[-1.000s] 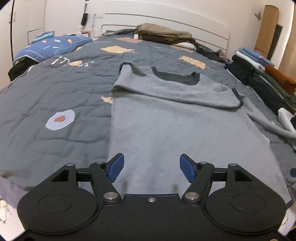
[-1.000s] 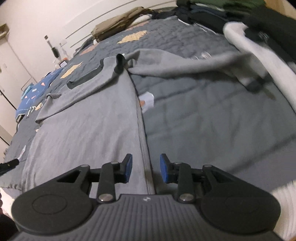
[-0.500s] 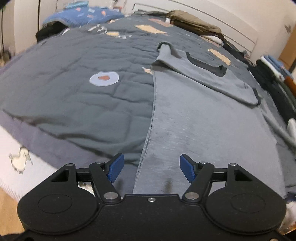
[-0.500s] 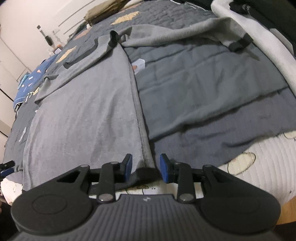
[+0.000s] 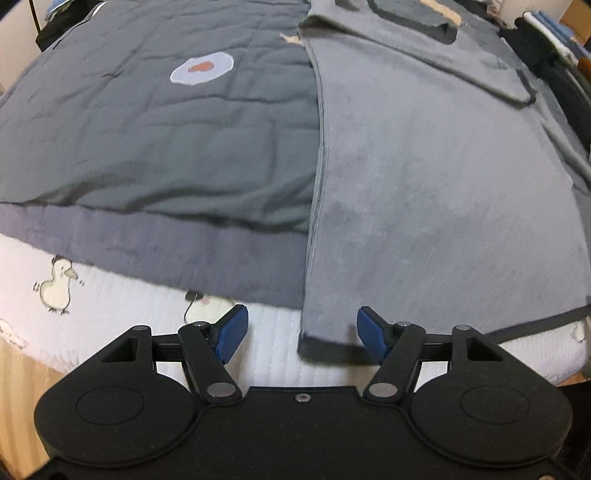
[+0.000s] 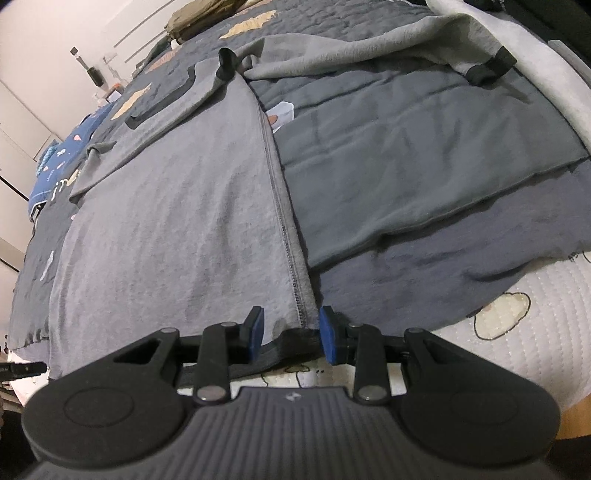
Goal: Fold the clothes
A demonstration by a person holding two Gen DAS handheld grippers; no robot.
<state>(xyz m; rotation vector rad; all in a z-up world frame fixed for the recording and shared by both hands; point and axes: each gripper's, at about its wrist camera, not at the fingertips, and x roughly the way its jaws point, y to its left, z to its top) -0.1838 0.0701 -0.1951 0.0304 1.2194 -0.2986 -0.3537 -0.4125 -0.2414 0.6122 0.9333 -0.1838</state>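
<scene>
- Spreading across the bed, a dark grey quilt (image 5: 155, 140) is lying over a white mattress cover (image 5: 122, 306) printed with small ducks, and folded clothes (image 5: 554, 22) are piling up far ahead and to the right of the left hand-held gripper (image 5: 299, 334).
- A grey sweatshirt (image 5: 436, 177) is lying flat on the quilt, its body stretching away from both hand-held grippers and its dark hem (image 5: 332, 350) hanging over the near edge of the bed.
- The left hand-held gripper is standing wide open and its jaws have just been closing a little; the hem's left corner is sitting between the blue pads (image 5: 232, 332), nearer the right one, with neither pad pressing on it.
- The right hand-held gripper (image 6: 291, 332) is standing partly open, and the hem's right corner (image 6: 295, 338), just under the side seam (image 6: 284, 229), is lying between its pads; whether they are pinching the cloth I cannot tell.
</scene>
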